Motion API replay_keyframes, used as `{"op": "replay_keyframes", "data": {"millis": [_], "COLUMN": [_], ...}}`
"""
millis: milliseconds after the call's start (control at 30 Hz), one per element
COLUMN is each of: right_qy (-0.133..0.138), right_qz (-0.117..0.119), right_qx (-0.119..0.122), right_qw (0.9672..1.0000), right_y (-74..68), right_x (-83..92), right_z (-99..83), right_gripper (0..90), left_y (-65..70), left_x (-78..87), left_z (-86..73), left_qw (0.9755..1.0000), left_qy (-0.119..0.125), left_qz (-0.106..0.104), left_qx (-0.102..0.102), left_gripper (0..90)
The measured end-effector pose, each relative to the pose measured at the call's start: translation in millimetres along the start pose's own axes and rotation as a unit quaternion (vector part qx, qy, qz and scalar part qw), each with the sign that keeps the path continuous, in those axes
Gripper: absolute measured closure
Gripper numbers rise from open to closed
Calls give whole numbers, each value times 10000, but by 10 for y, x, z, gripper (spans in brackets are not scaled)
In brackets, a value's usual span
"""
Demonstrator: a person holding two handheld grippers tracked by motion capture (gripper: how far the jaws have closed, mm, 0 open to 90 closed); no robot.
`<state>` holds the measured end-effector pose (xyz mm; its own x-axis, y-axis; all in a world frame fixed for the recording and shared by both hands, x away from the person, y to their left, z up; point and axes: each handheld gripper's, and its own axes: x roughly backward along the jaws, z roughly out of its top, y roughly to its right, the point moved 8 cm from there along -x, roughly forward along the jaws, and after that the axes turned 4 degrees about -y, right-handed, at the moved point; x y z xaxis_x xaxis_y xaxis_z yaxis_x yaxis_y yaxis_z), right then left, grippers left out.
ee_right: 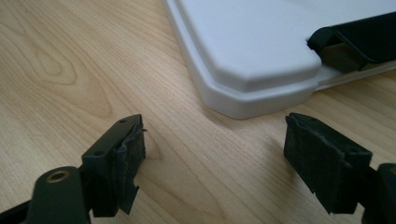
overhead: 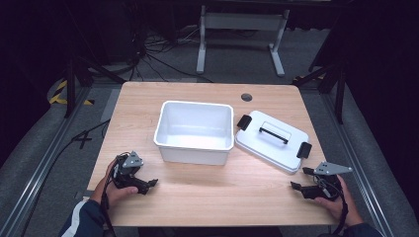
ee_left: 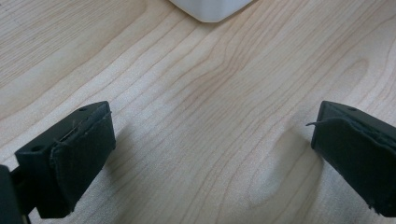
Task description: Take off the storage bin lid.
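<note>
A white plastic bin stands open and empty in the middle of the wooden table. Its white lid, with a black handle and black clips at two ends, lies flat to the right of it. My left gripper rests low at the table's front left, open, with bare wood between its jaws; a corner of the bin lies ahead of it. My right gripper sits at the front right, open, just short of the lid's near corner, beside a black clip. Nothing is between its jaws.
A round cable hole sits near the table's far edge. Beyond the table stand a white frame leg and loose cables on the dark floor. Metal rails run along both sides of the table.
</note>
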<state>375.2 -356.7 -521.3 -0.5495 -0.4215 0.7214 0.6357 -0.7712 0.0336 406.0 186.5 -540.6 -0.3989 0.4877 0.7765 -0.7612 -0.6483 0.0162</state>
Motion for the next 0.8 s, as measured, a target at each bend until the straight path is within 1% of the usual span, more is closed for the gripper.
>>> {"op": "replay_keyframes", "data": {"millis": [300,667,700,800], "right_qy": [4,1,-3,-8], "right_qz": [-72,-75,-81,-103], "right_qx": [-71,-79,-81,-109], "right_qw": [9999,9999,9999,9999], "right_y": [-1,0,2,7], "right_x": [-3,-3,-4,-6], "right_z": [0,0,-1,-1], "right_gripper": [201,196,192,181], "left_y": [1,1,-7,-9], "left_x": [0,0,1,-2], "left_z": [1,2,3,6], "left_qw": [10000,10000,10000,10000], "left_qy": [-6,-4,-8,2], "left_qz": [6,5,23,28], "left_qx": [18,20,-21,-14], "left_gripper": [1,1,1,1]}}
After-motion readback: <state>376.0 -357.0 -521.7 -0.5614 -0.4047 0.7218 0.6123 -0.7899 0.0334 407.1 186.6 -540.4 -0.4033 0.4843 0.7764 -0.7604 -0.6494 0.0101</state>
